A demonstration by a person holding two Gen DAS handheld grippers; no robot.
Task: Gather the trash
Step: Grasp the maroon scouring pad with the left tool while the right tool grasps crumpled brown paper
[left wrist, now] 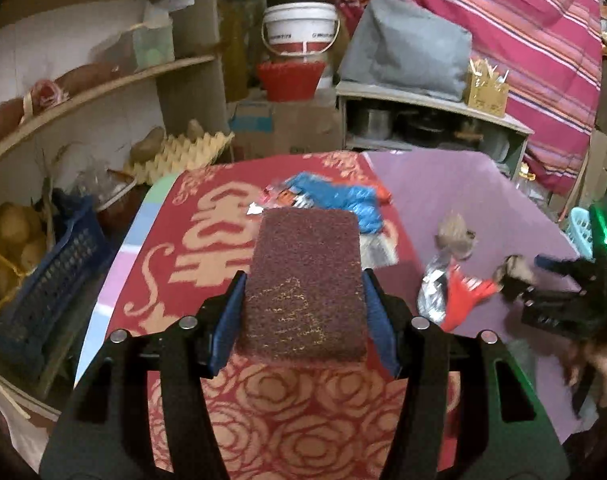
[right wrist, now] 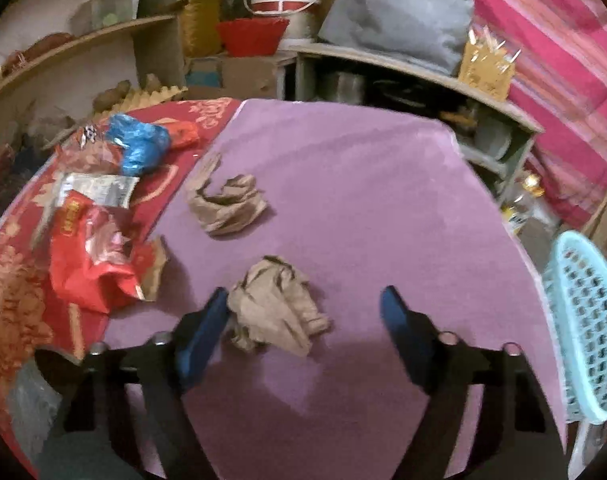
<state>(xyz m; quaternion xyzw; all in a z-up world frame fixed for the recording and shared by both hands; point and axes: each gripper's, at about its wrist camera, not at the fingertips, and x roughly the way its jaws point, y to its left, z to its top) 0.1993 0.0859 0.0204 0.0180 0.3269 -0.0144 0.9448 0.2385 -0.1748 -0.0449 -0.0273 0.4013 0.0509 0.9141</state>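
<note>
Left tongs [left wrist: 303, 296] clamp a dark red scouring pad [left wrist: 303, 280], held above the red patterned cloth [left wrist: 207, 240] on the bench [right wrist: 343, 184]. Right tongs [right wrist: 303, 312] stand partly open around a crumpled brown paper [right wrist: 275, 308]; the left pad touches it, the right pad is clear. A second brown wad [right wrist: 227, 200] lies beyond. Red wrapper [right wrist: 91, 264] and blue wrapper [right wrist: 139, 144] rest on the cloth; a pale blue basket [right wrist: 587, 320] sits beside the bench.

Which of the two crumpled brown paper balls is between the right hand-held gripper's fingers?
The nearer paper ball, touching the left finger of the right hand-held gripper. The other ball lies farther back on the purple cloth.
</note>
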